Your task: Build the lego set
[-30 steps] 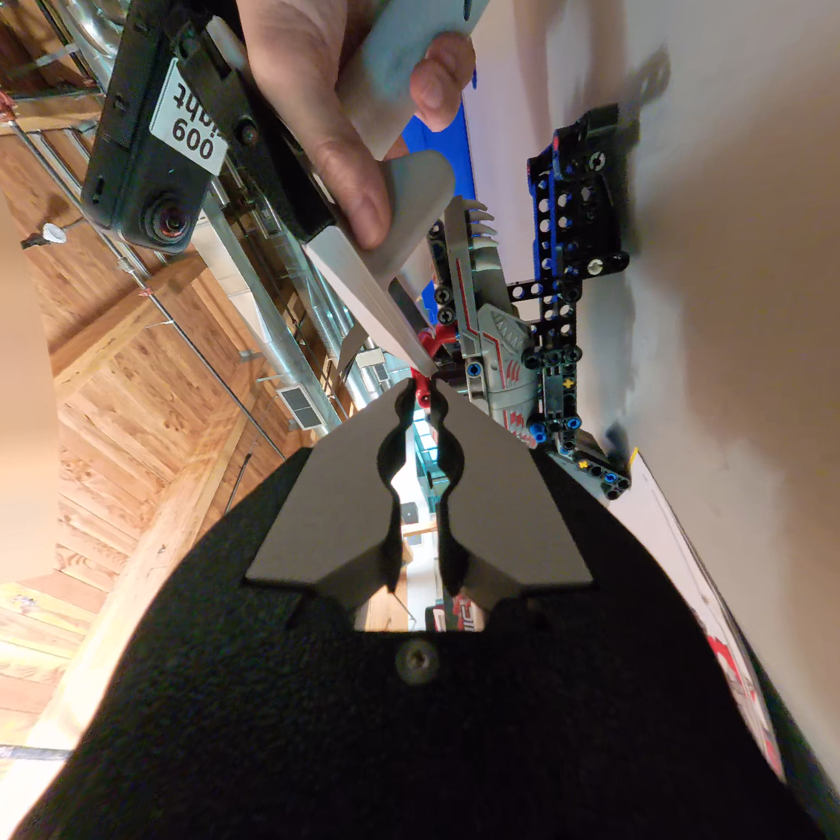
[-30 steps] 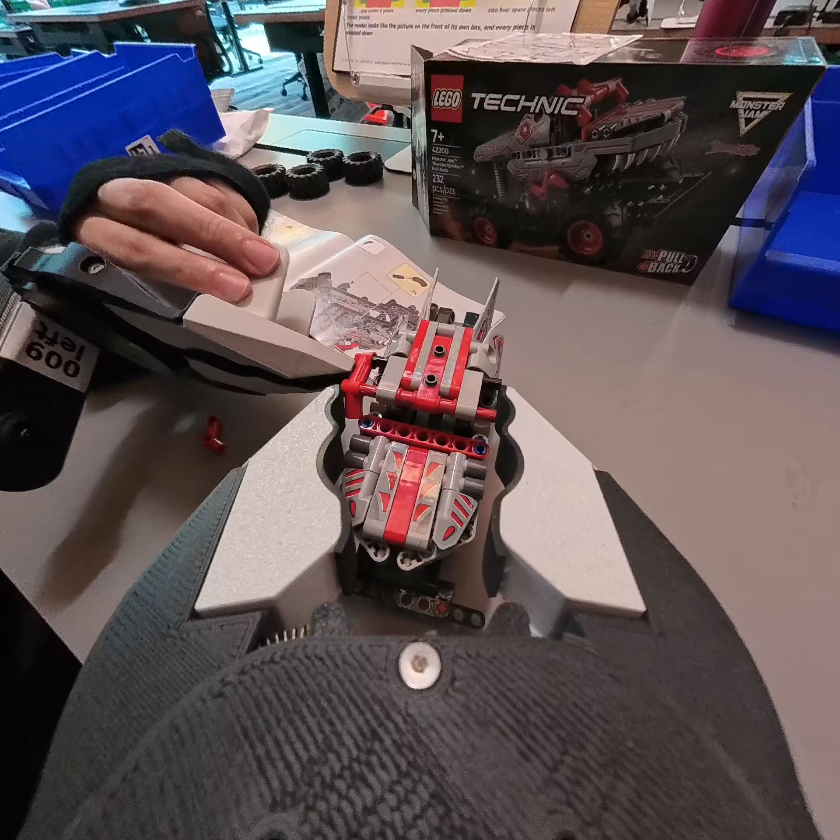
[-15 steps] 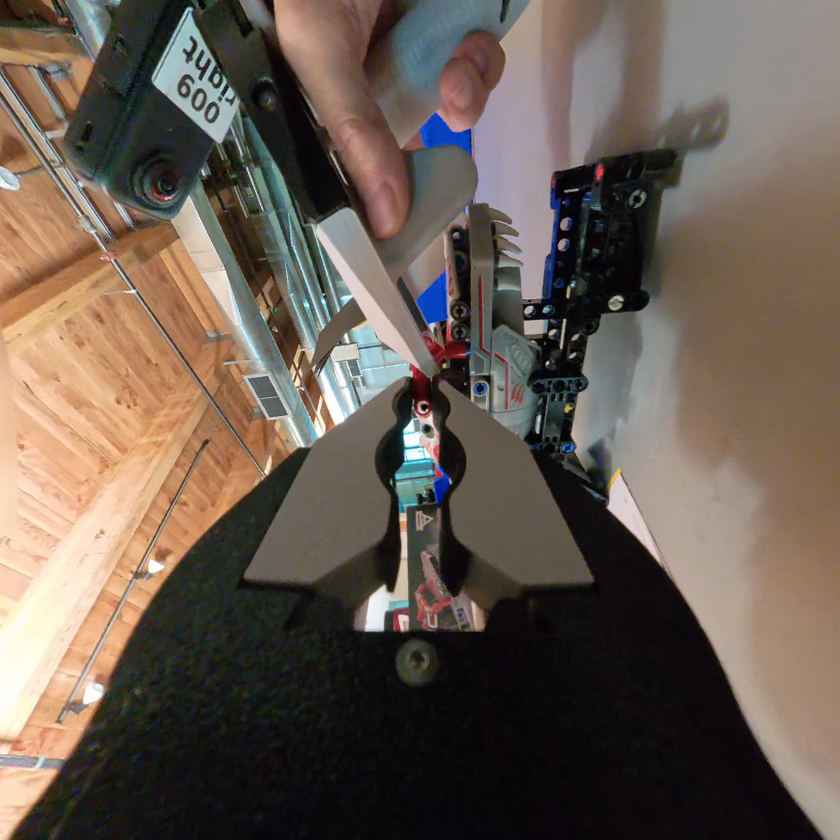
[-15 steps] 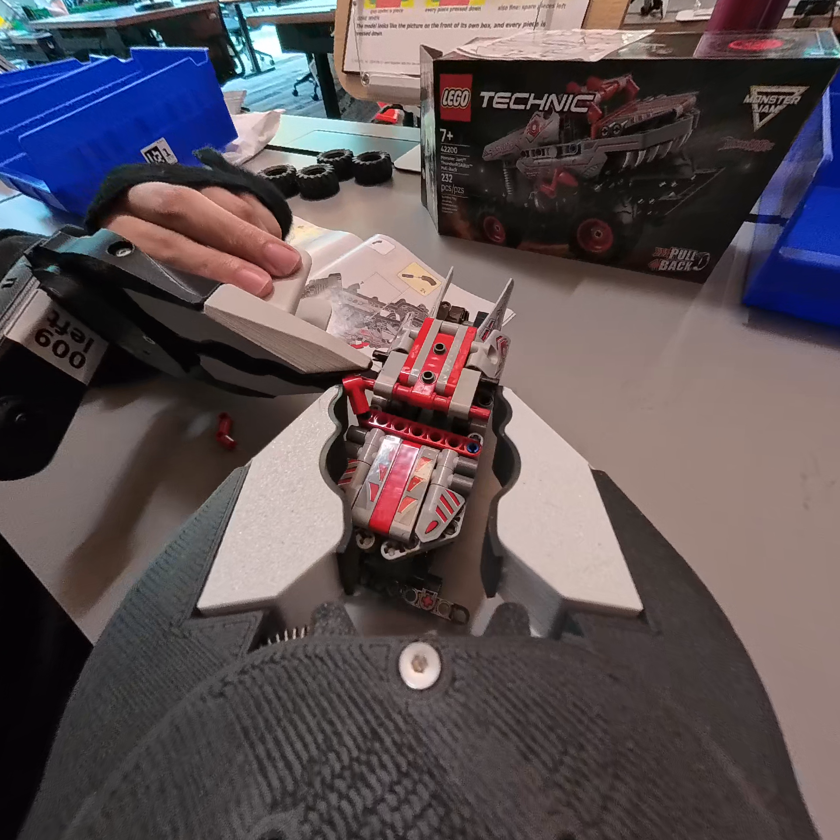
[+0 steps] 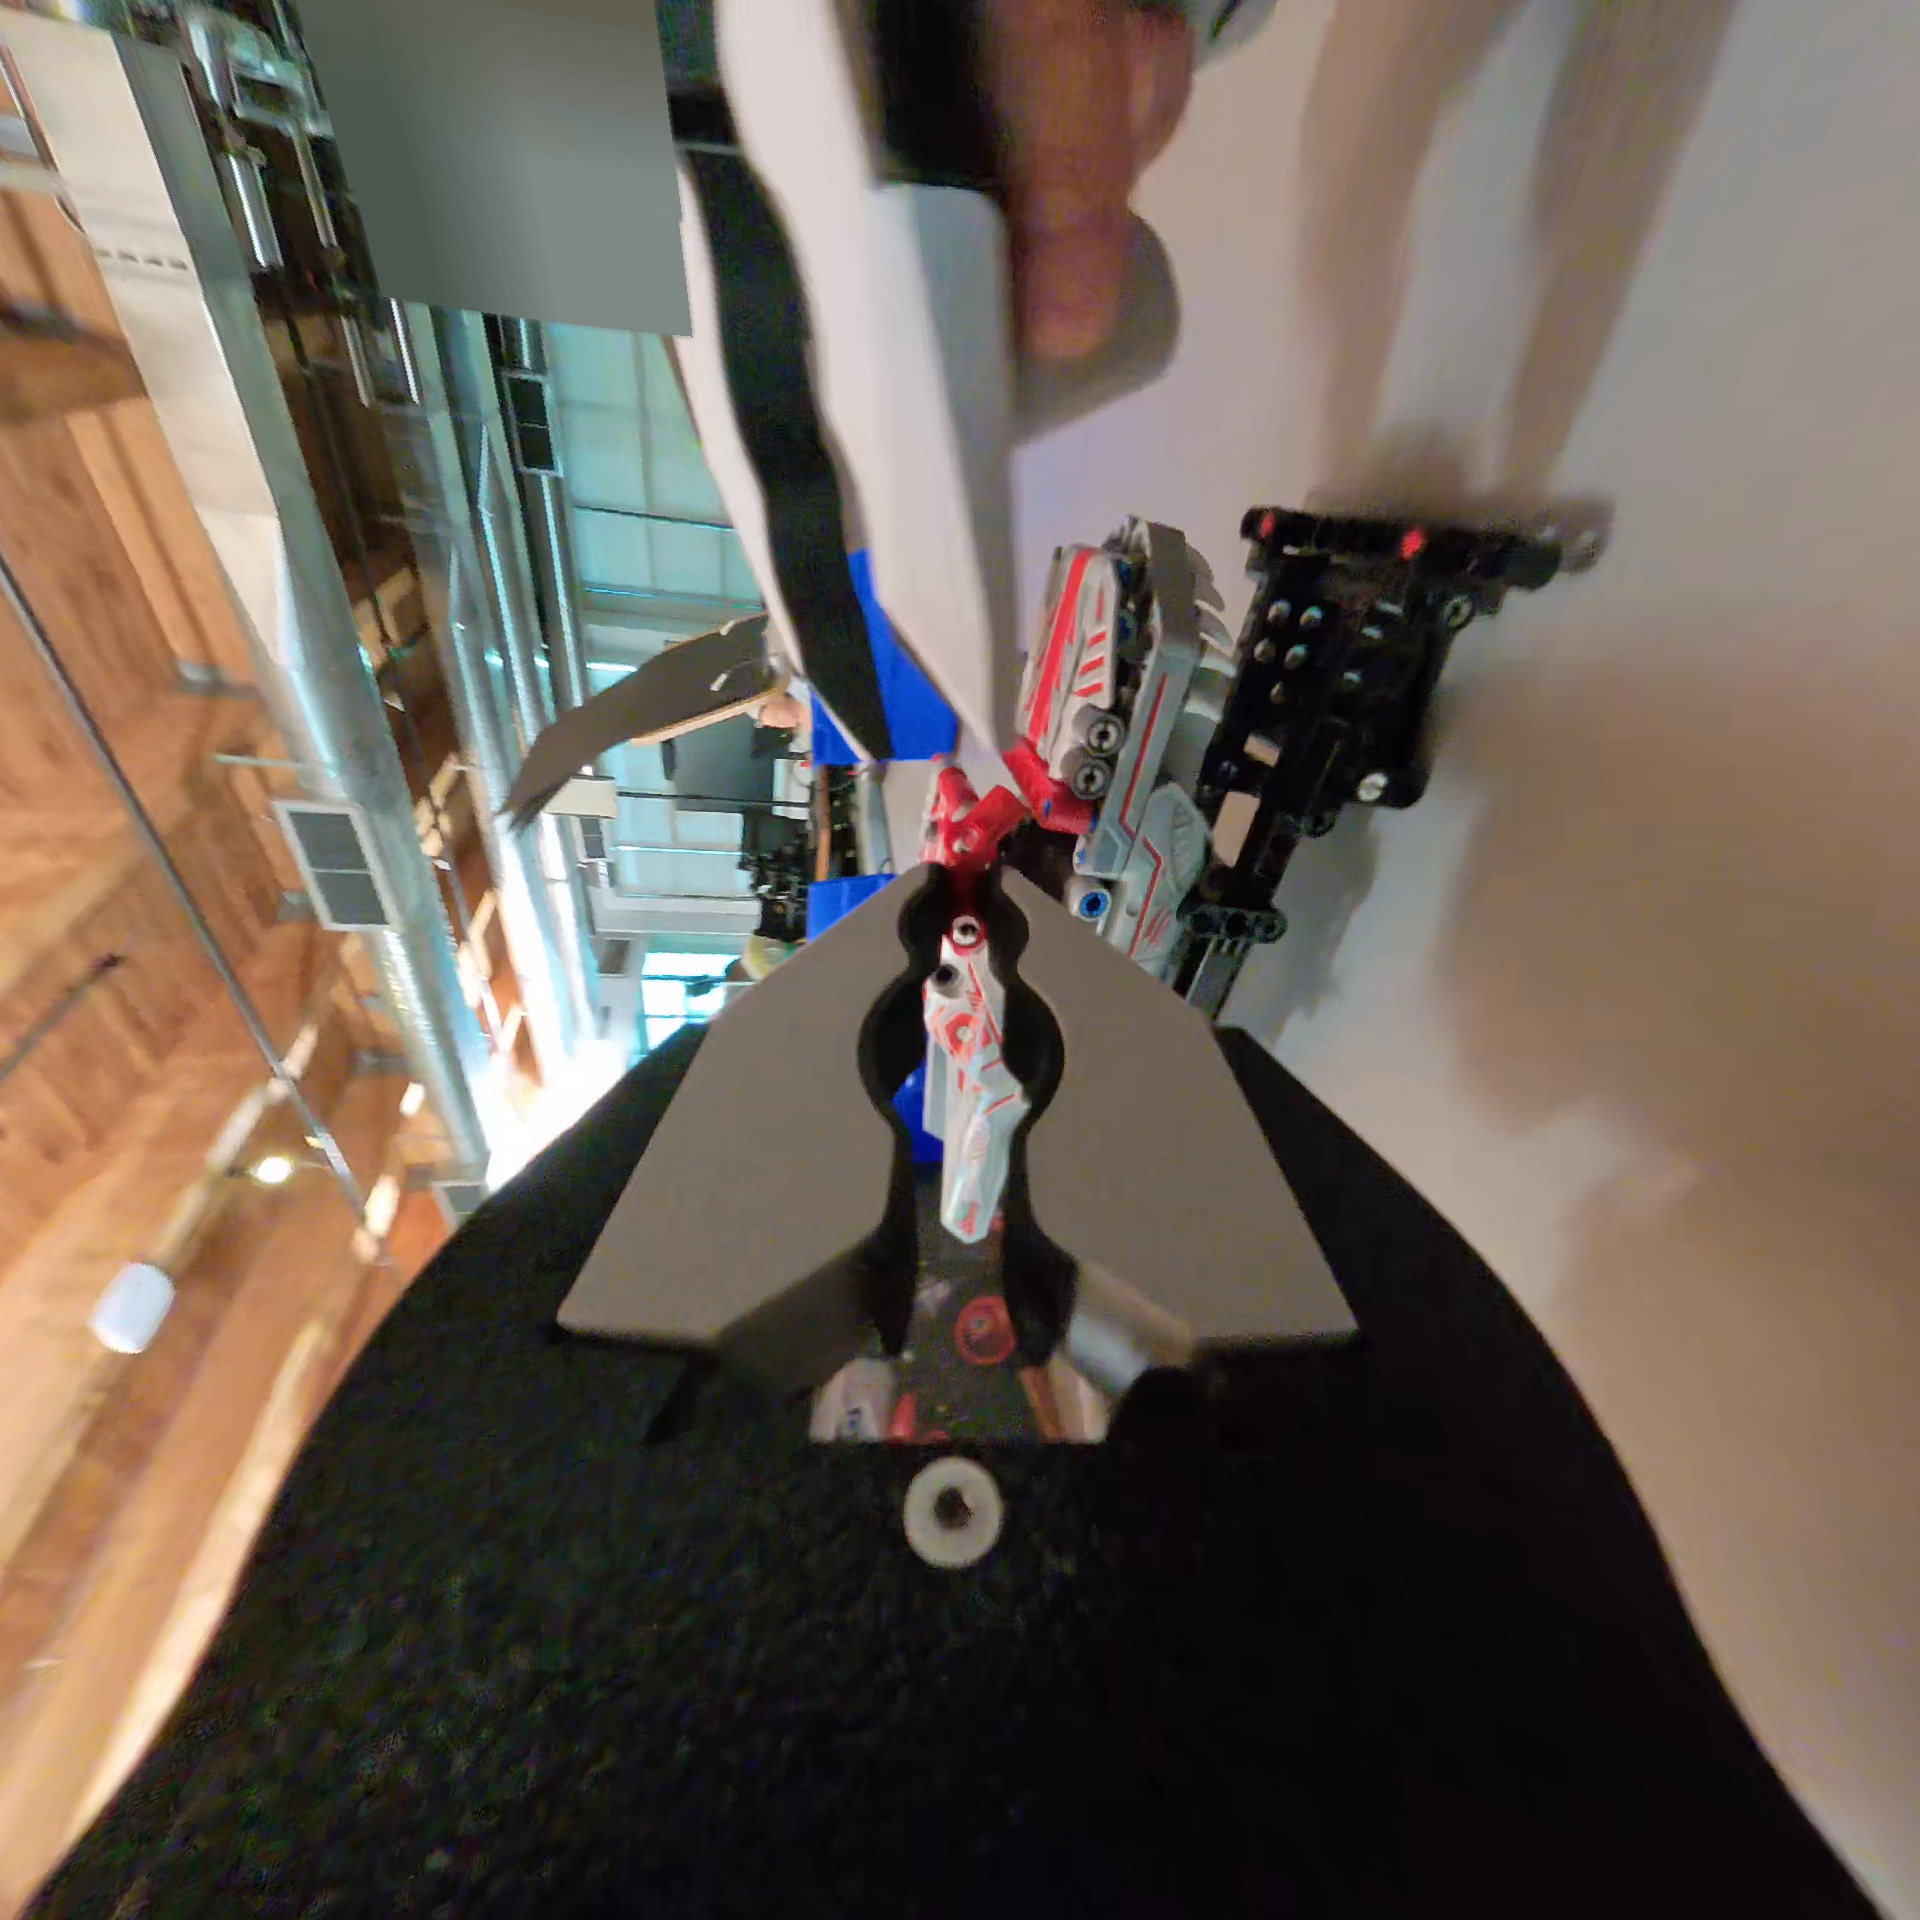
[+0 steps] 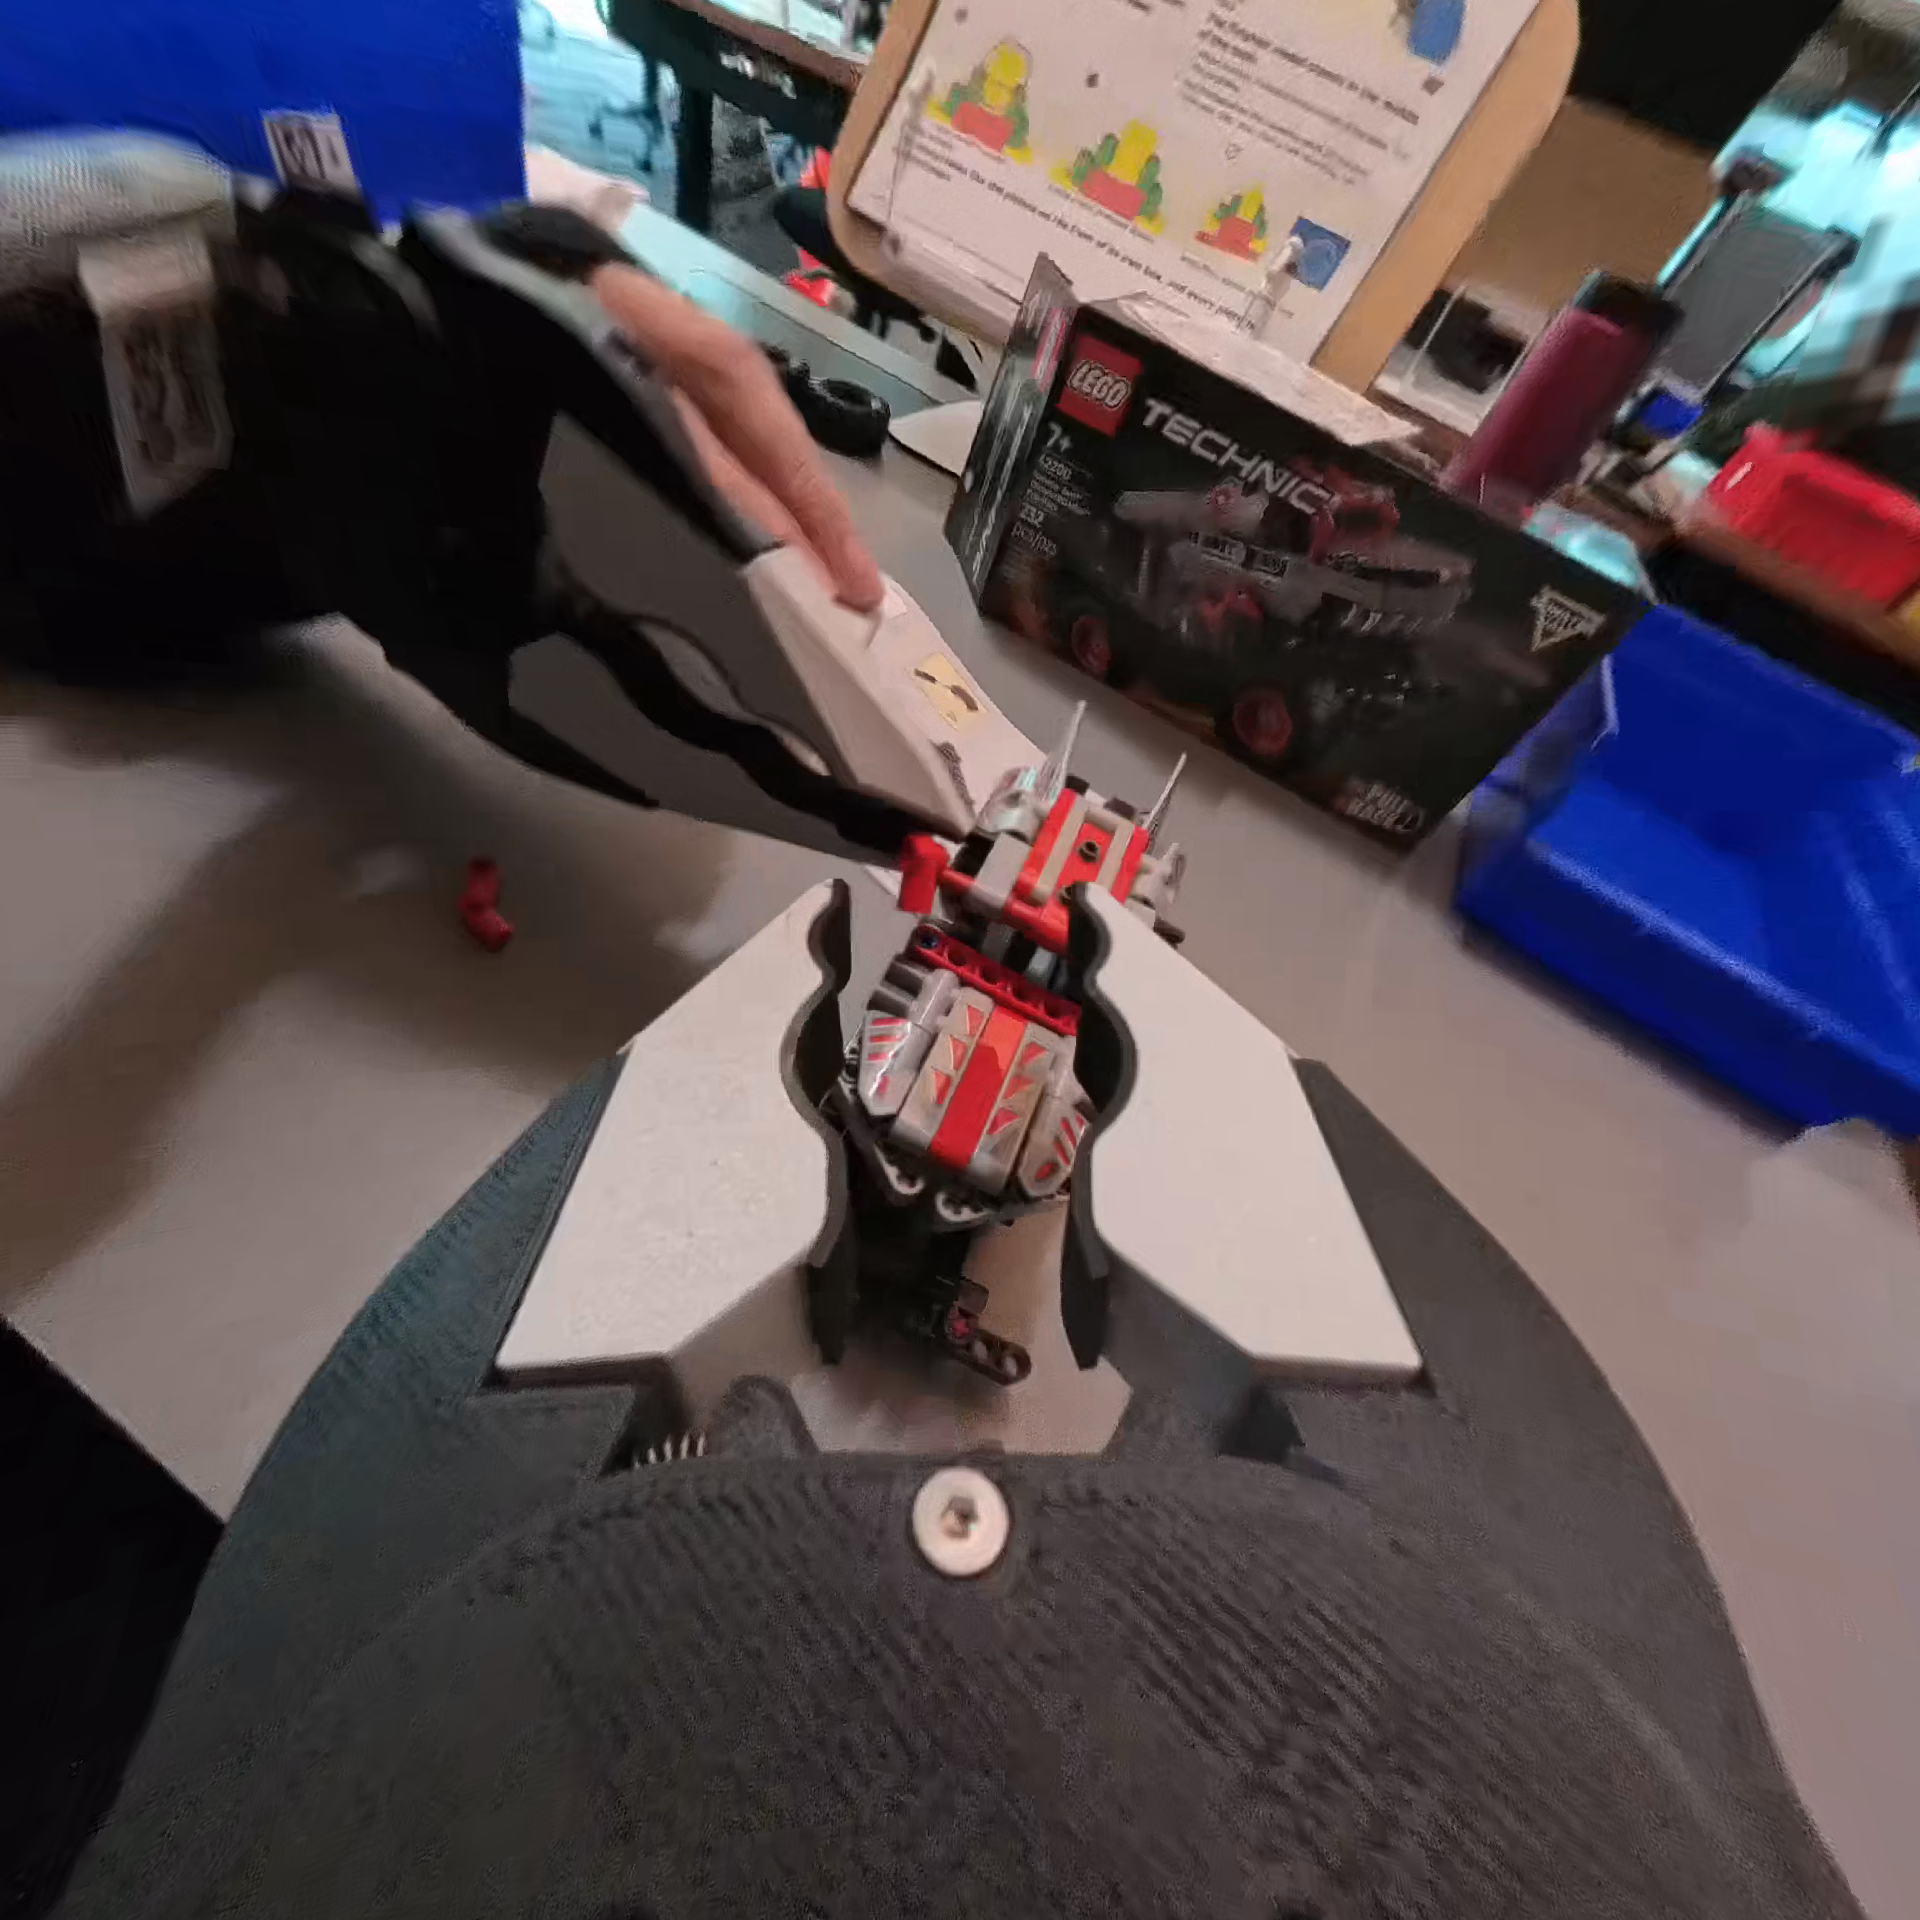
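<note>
The right tongs [image 6: 961, 914] pinch the red-and-grey lego model [image 6: 977, 1081] just above the grey surface [image 6: 1507, 1195]. The left tongs [image 5: 961, 894], nearly pressed together, grip a red piece [image 5: 961, 831] on its side. Farther back stand the set's box [image 6: 1278, 582] and a blue bin [image 6: 1714, 873].

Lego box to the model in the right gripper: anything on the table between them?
No. The right wrist view shows only bare grey table between the Lego box and the model clamped in the right gripper.
</note>
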A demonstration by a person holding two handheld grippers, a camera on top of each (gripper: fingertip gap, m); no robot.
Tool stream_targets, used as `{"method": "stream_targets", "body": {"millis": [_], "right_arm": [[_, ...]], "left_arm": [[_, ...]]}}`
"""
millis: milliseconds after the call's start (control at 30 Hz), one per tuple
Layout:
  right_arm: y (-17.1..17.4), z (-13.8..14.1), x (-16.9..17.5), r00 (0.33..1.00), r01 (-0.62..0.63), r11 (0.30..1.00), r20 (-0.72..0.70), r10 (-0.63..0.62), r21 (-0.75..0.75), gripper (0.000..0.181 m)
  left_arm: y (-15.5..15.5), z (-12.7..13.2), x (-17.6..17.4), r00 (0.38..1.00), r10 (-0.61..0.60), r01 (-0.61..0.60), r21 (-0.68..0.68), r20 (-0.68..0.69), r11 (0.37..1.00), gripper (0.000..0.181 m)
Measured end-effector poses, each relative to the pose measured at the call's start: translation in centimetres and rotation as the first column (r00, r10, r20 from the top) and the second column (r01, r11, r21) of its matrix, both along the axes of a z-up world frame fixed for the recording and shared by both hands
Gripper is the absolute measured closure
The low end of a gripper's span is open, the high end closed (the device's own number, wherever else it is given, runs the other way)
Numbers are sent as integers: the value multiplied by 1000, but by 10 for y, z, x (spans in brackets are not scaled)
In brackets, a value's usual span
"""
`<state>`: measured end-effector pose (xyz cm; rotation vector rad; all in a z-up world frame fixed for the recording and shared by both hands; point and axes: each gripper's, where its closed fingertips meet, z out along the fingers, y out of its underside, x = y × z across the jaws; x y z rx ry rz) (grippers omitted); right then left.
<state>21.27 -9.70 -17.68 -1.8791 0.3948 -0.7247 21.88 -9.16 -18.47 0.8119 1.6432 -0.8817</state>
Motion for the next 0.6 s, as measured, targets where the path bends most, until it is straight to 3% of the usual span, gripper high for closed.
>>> {"method": "stream_targets", "body": {"millis": [100, 233, 367, 433, 600], "right_arm": [[11, -17, -7, 999, -20, 995, 40, 24, -96, 149], [15, -9, -10, 996, -17, 997, 83, 23, -69, 175], [17, -7, -11, 993, -13, 997, 118, 22, -78, 165], [20, -6, -14, 991, -30, 995, 130, 42, -93, 174], [18, -5, -10, 981, 52, 987, 192, -22, -154, 177]], "left_arm": [[2, 1, -3, 993, -19, 14, -40, -120, 999, 177], [4, 3, -8, 980, -40, 26, -73, -194, 997, 177], [4, 2, -14, 975, -57, 44, -67, -216, 997, 177], [3, 2, -13, 976, -45, 32, -63, -211, 997, 177], [3, 4, -11, 971, -21, 3, -76, -237, 997, 176]]}}
